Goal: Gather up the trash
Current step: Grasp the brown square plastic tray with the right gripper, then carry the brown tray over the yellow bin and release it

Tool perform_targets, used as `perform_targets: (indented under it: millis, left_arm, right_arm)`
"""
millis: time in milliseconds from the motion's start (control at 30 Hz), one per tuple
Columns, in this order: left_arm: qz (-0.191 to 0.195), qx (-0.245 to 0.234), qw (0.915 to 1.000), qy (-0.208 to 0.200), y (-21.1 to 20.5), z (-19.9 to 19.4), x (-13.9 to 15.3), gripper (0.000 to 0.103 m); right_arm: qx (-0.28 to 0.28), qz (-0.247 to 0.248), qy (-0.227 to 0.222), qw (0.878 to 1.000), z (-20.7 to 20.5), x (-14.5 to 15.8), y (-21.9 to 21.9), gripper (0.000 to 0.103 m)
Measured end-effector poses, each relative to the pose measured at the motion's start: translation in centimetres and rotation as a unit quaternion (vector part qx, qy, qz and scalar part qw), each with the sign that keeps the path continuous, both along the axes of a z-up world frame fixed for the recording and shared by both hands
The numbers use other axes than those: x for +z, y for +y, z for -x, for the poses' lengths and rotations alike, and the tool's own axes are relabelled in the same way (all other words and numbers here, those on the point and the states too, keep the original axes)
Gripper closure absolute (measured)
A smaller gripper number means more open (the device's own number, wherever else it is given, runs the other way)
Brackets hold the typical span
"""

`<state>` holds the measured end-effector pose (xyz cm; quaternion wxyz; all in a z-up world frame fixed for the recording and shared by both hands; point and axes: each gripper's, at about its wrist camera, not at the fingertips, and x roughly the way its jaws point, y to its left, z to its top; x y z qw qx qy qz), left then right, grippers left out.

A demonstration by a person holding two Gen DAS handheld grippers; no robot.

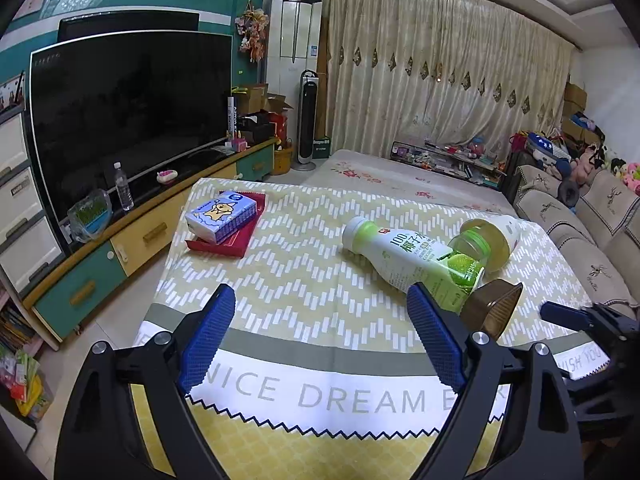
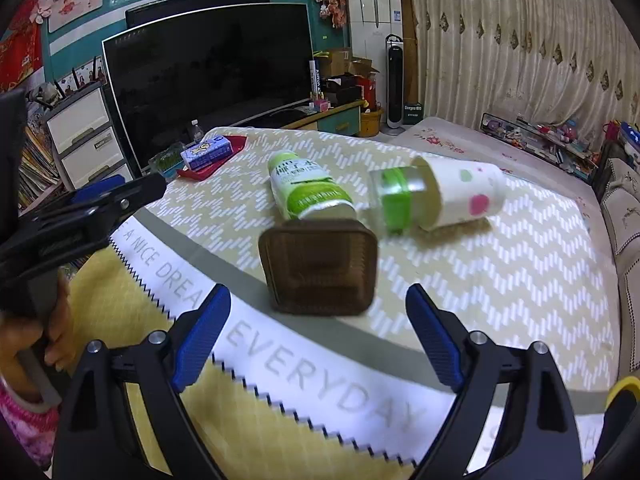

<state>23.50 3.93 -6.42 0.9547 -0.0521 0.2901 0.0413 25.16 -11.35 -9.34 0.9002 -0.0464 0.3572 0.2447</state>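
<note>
Trash is all uncollected on the surface (image 2: 520, 280): brown tray (image 2: 318, 268) at twelve o'clock of the right tool (image 2: 318, 336), bottle (image 2: 308, 190) and cup (image 2: 460, 196) beyond it, both tools, left tool (image 1: 320, 336) included, wide open and empty.

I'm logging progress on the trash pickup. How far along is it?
Nothing looks collected yet. The bottle, paper cup, clear cup and brown tray all lie on the table. Both hand-held grippers, left and right, are open and empty; the right faces the tray. No bin is visible.
</note>
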Motion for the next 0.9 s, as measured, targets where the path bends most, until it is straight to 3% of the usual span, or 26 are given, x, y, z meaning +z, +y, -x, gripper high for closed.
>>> perform_targets:
  millis: [333,400,467,900]
  left_arm:
    - [-0.003,-0.009,1.0,0.001,-0.7,0.0,-0.3,0.016]
    - [-0.004,-0.011,0.9999,0.002,-0.9,0.0,-0.3,0.016]
    - [-0.005,-0.013,0.9999,0.003,-1.0,0.0,-0.3,0.016]
    - [-0.011,-0.02,0.9997,0.006,-1.6,-0.2,-0.6,0.016]
  right_arm:
    - [-0.029,0.016,0.03,0.999,-3.7,-1.9,1.8,0.019]
    - [-0.03,0.014,0.035,0.999,-4.0,-2.2,1.8,0.034]
    - [-0.029,0.007,0.045,0.999,-4.2,-2.3,1.7,0.036]
    - [-0.042,-0.04,0.019,0.998,2.3,1.7,-3.6,0.037]
